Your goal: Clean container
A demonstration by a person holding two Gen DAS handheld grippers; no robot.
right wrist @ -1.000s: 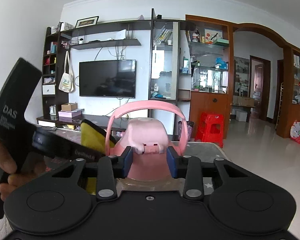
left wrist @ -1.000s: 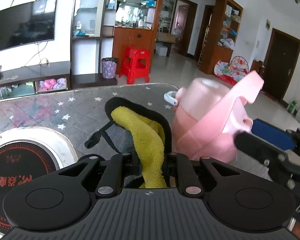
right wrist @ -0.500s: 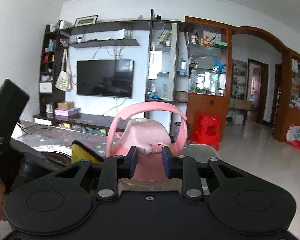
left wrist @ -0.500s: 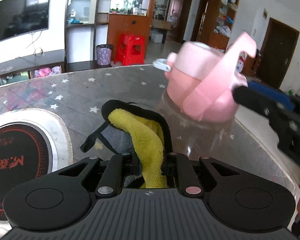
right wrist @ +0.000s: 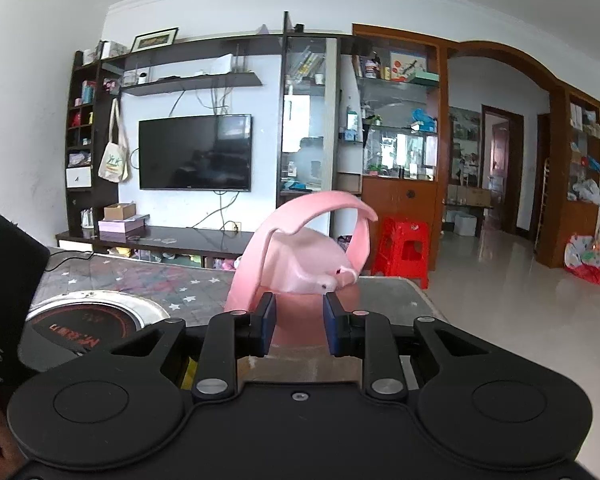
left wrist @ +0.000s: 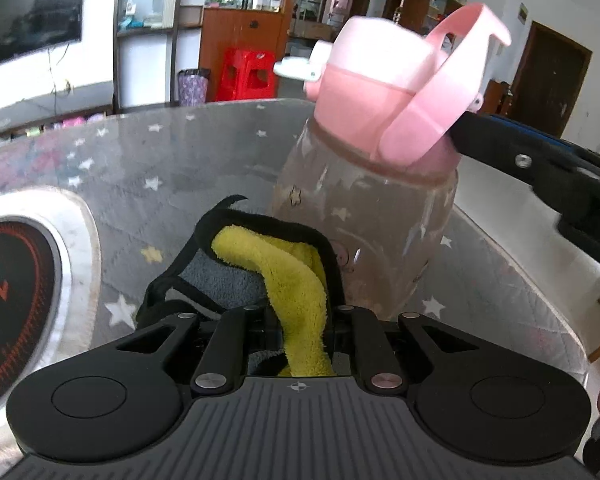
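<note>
A clear water bottle [left wrist: 364, 232] with a pink lid [left wrist: 376, 92] and pink carry handle stands tilted over the table. My right gripper [right wrist: 298, 326] is shut on the bottle's pink neck [right wrist: 298, 316], just under the lid [right wrist: 308, 256]; its arm shows at the right of the left wrist view [left wrist: 540, 176]. My left gripper [left wrist: 300, 320] is shut on a yellow and grey cloth with black trim [left wrist: 284, 272]. The cloth's far end rests against the bottle's lower side.
The table has a grey star-print cover [left wrist: 148, 184]. A round induction cooker with red print [left wrist: 16, 288] is set into it at the left, also in the right wrist view [right wrist: 88, 320]. A red stool [right wrist: 404, 248] stands on the floor beyond.
The bottle has swung from lying tipped toward upright and come closer to the cloth. The left gripper with the cloth has moved up against the bottle's side.
</note>
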